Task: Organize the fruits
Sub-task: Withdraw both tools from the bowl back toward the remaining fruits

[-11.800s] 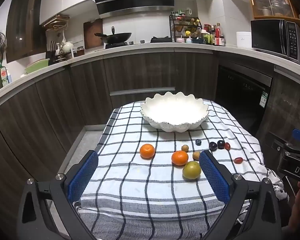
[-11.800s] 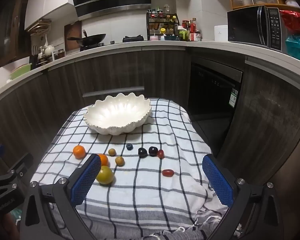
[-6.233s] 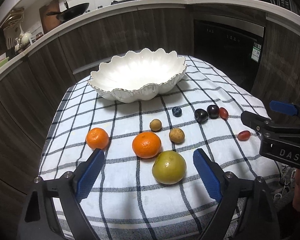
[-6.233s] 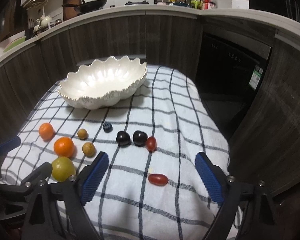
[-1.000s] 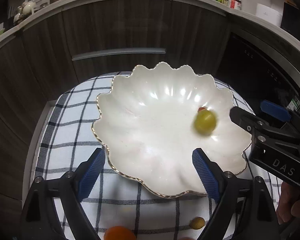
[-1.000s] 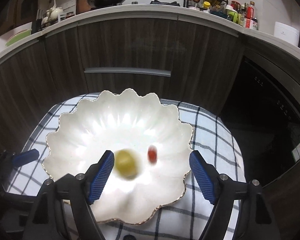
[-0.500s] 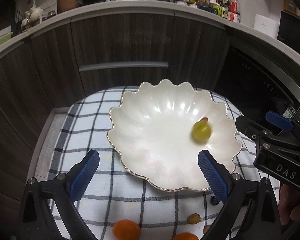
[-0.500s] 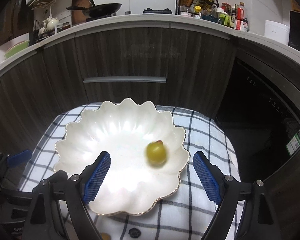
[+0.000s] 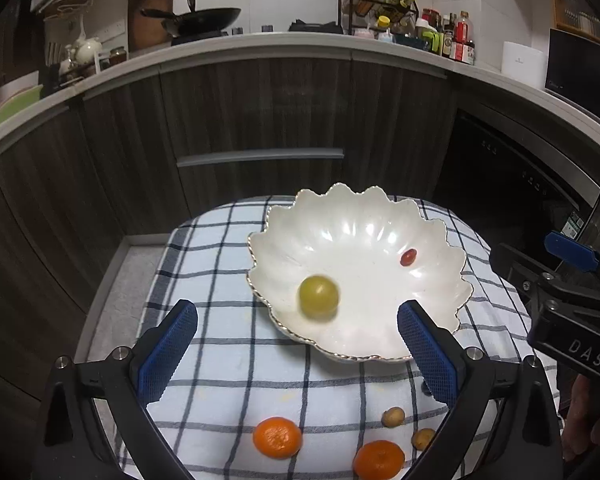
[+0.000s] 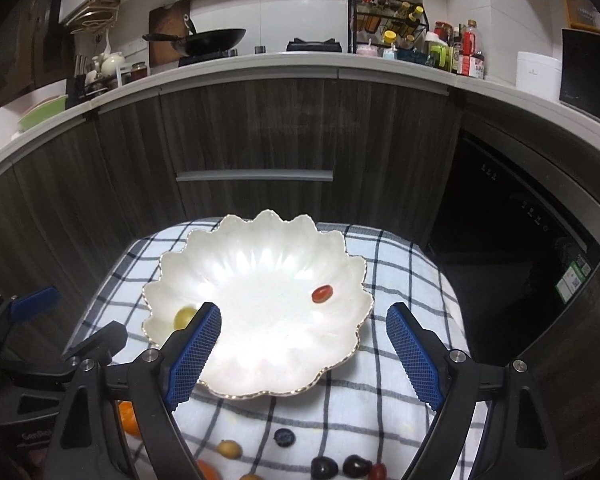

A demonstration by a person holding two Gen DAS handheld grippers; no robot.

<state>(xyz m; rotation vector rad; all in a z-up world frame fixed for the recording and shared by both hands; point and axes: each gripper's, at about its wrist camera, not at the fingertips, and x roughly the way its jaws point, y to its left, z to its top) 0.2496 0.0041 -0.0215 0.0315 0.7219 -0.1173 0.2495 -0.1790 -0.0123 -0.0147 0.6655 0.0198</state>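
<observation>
A round yellow-green fruit (image 9: pixel 318 297), slightly blurred, is lying inside the white scalloped gold-rimmed bowl (image 9: pixel 440 236) near its left edge, well apart from a small glossy red oval fruit (image 9: pixel 408 257) toward the right edge. Both the left gripper (image 9: pixel 298 354) and the right gripper (image 10: pixel 302 354) are hanging wide and empty, their jaws having just been opening.

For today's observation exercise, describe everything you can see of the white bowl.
The bowl is wide, shallow and glossy white, like glazed ceramic, with a scalloped, gold-edged rim and fluted inner wall. It sits upright on the checked cloth at the table's far end. Inside lie a blurred yellow-green fruit near the left wall and a small red tomato. Neither gripper touches it.
</observation>
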